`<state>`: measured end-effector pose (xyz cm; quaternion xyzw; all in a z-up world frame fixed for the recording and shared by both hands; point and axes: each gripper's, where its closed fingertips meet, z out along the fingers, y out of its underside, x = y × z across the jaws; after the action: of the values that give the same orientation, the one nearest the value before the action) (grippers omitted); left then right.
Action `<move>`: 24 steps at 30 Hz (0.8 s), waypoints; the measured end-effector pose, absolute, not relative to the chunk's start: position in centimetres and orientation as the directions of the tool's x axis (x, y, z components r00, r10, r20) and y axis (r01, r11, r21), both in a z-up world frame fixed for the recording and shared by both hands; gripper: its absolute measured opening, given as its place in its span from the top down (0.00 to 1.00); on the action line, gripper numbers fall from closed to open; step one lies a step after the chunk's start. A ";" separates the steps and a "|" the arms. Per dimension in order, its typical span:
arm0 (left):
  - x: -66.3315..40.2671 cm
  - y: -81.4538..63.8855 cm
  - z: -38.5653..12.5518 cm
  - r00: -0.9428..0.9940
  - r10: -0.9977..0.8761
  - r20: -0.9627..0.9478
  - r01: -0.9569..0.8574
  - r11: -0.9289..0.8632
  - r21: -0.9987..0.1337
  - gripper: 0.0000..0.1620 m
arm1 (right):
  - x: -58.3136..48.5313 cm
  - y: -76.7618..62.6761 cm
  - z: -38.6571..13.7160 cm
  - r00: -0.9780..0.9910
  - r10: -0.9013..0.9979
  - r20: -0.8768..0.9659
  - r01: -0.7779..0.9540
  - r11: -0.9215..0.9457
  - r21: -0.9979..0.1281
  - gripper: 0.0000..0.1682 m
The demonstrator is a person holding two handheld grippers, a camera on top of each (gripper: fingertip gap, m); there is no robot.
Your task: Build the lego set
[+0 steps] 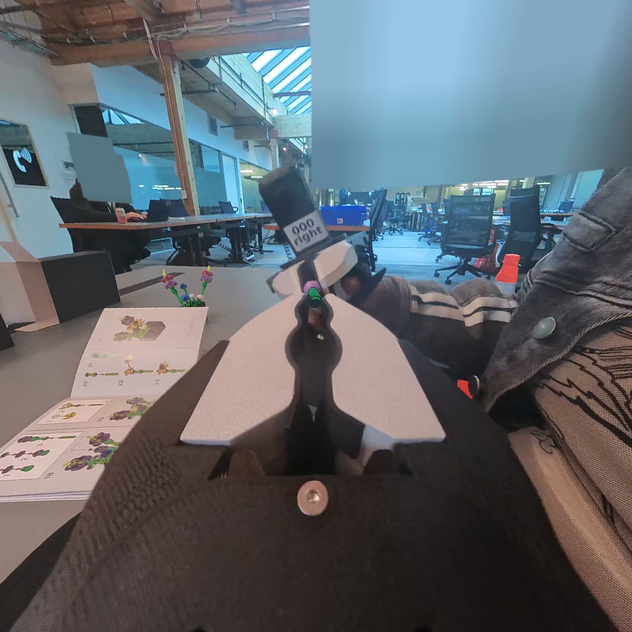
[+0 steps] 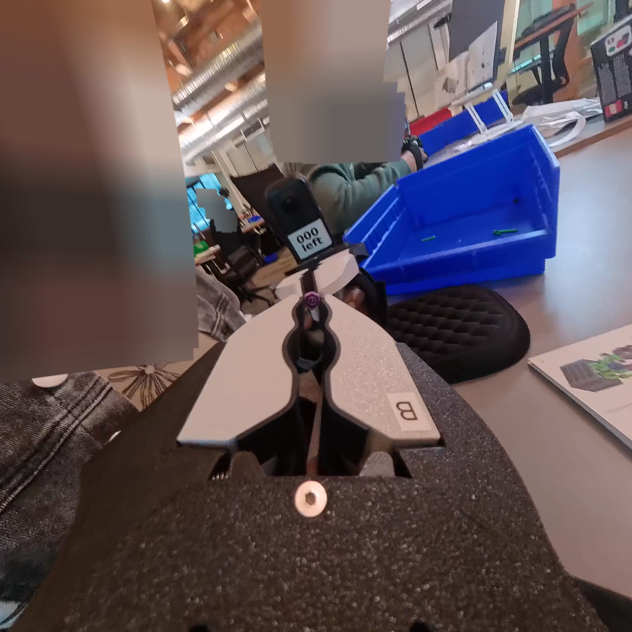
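Note:
My left gripper point(image 1: 314, 302) and my right gripper point(image 2: 312, 306) meet tip to tip above the grey table point(image 1: 239, 290). The left gripper is shut on a short green stem piece point(image 1: 314, 294). The right gripper, which shows facing me in the left wrist view point(image 1: 309, 277), is shut on a small round purple flower piece point(image 2: 312, 301). This piece sits at the far end of the stem point(image 1: 310, 285). The left gripper shows opposite in the right wrist view point(image 2: 309, 275). A small built flower cluster point(image 1: 186, 289) stands on the table at the back left.
An open instruction booklet point(image 1: 136, 359) lies at the left, and also at the right edge of the right wrist view point(image 2: 588, 376). A blue bin point(image 2: 478, 266) holds a few green pieces point(image 2: 504, 232). A black mesh pad point(image 2: 455, 331) and a black box point(image 1: 78, 284) lie nearby. Both grippers' tips are close together, under 4 cm apart.

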<state>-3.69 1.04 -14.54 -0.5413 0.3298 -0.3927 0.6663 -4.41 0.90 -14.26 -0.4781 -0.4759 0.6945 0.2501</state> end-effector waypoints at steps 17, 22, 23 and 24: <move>-2.0 1.1 -16.6 0.421 -0.907 -0.017 0.013 0.025 -1.000 0.97 | -2.8 0.9 -16.5 -0.380 0.829 -0.410 0.334 -0.290 -0.897 0.95; -2.6 1.2 -15.8 0.475 -0.878 -0.054 0.055 0.092 -0.994 0.97 | -3.4 0.9 -15.7 -0.389 0.807 -0.444 0.255 -0.369 -0.894 0.95; -2.8 1.1 -15.6 0.486 -0.871 -0.066 0.064 0.110 -0.992 0.97 | -3.6 0.9 -15.4 -0.396 0.799 -0.452 0.233 -0.389 -0.891 0.95; -3.0 1.1 -15.4 0.491 -0.869 -0.070 0.076 0.122 -0.990 0.97 | -3.8 0.8 -15.3 -0.405 0.791 -0.459 0.215 -0.406 -0.888 0.95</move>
<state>-2.95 1.06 -15.41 -0.5574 0.3556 -0.3581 0.6593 -3.85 0.78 -15.27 -0.5018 -0.5011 0.6717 0.2143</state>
